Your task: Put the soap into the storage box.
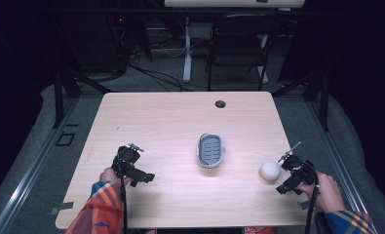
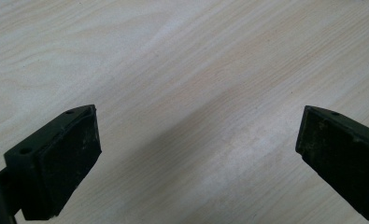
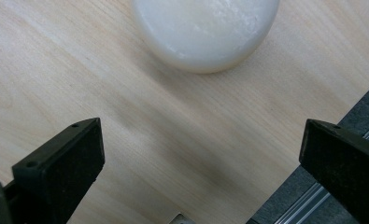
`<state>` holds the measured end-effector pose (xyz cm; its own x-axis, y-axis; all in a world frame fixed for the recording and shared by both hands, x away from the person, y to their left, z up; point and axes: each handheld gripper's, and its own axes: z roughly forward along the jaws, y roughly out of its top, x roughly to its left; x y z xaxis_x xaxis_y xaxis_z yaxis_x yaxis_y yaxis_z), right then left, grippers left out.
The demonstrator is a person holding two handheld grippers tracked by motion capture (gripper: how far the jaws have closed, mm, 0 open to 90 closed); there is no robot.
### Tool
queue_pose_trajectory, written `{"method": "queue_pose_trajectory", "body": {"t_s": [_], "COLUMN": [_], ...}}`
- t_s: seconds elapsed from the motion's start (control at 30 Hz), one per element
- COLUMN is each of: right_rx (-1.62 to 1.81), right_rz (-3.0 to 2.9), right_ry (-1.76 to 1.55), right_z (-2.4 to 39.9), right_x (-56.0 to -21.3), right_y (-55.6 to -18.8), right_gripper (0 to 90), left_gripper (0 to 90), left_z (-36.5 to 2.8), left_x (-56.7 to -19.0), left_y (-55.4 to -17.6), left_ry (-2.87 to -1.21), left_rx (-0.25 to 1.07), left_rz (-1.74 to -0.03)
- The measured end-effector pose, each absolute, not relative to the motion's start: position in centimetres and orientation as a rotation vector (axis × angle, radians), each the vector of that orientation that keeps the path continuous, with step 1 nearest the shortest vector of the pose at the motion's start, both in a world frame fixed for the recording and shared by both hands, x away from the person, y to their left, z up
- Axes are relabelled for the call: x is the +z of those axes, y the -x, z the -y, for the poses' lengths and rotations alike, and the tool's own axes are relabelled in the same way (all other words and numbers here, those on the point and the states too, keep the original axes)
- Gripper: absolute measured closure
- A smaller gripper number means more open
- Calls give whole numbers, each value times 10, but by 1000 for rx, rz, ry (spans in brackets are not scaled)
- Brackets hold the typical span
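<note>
Our right claw (image 3: pixel 201 154) hangs released, jaws wide, so the white soap bar (image 3: pixel 205 30) just ahead of its tips can slip between them; our left claw (image 2: pixel 198 154), likewise released, waits over bare table (image 2: pixel 182 56); the grey soap dish (image 1: pixel 211 150) sits between both claws, ready to receive.

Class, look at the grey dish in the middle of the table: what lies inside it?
The grey dish shows a ribbed, slotted floor with nothing lying on it. Whatever is beneath that floor is covered. The white round bar sits apart, on the table.
</note>
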<state>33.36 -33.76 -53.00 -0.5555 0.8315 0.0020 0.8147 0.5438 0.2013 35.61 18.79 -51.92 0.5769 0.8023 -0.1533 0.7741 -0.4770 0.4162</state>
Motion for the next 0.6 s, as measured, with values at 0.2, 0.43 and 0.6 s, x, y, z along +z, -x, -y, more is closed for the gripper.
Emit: {"method": "queue_pose_trajectory", "body": {"t_s": [0.2,0.43,0.6], "right_rx": [162,206,197], "right_rz": [-2738,-2725,-2758], "right_ry": [-1338,-1350,-1328], "right_z": [335,330,327], "right_x": [-520,-518,-516], "right_y": [-341,-348,-355], "right_gripper": [0,0,0], "left_gripper": [0,0,0], "left_z": [-187,-187,-187], "left_x": [-519,-520,-520], "left_y": [-356,-356,-356], "left_ry": [-2363,-2364,-2367], "left_rx": [87,85,84], "left_rz": [-1270,-1270,-1269]}}
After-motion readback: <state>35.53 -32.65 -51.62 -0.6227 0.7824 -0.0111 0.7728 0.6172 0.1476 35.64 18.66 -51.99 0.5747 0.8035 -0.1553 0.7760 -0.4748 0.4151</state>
